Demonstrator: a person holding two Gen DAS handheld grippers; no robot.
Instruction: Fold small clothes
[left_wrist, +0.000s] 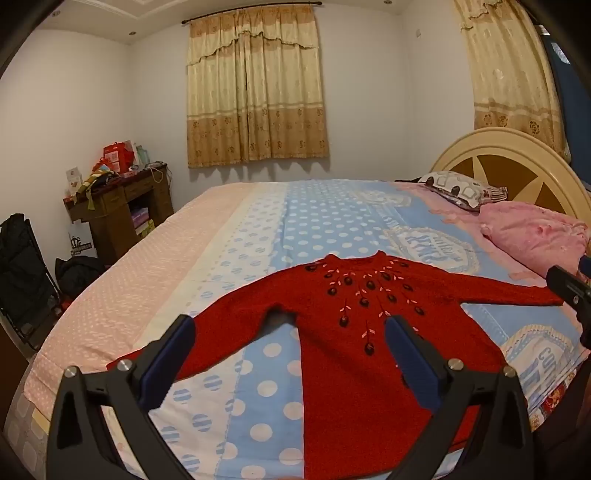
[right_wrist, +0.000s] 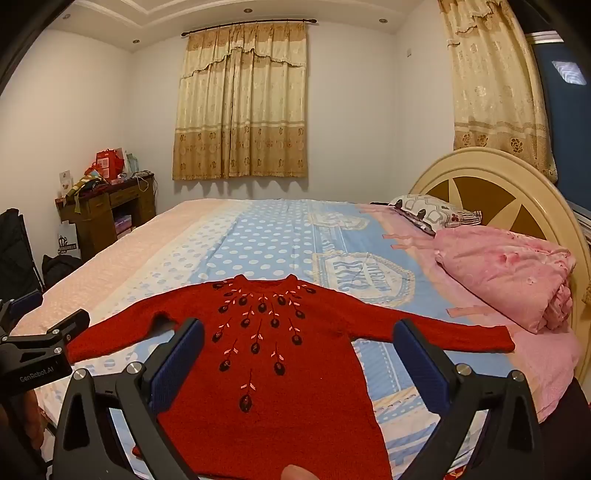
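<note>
— Hovering over the red sweater (left_wrist: 369, 354), we have both sets of fingers spread as wide as they go, with nothing between them. The left gripper (left_wrist: 290, 328) frames the left armpit and part of the chest; the right gripper (right_wrist: 299, 334) frames the embroidered front. The garment lies flat and face up on the bed (left_wrist: 258, 229), sleeves out to either side, neck away from us.

— What could go wrong from here, do we think?

— We judge that the knit is loose and soft. A pinch taken too deep could gather the bedsheet along with it, and lifting one sleeve faster than the other would drag the body askew and spoil the fold.

— Anything in our way?

— Little. Beyond the right fingers, a folded pink quilt (right_wrist: 506, 273) sits near the right cuff, apart from it, so a sleeve swung wide might brush it. A patterned pillow (right_wrist: 432, 214) lies farther off, by the headboard (right_wrist: 491, 192). Well left of the left fingers stands a cluttered dresser (left_wrist: 118, 206), no obstacle.
</note>
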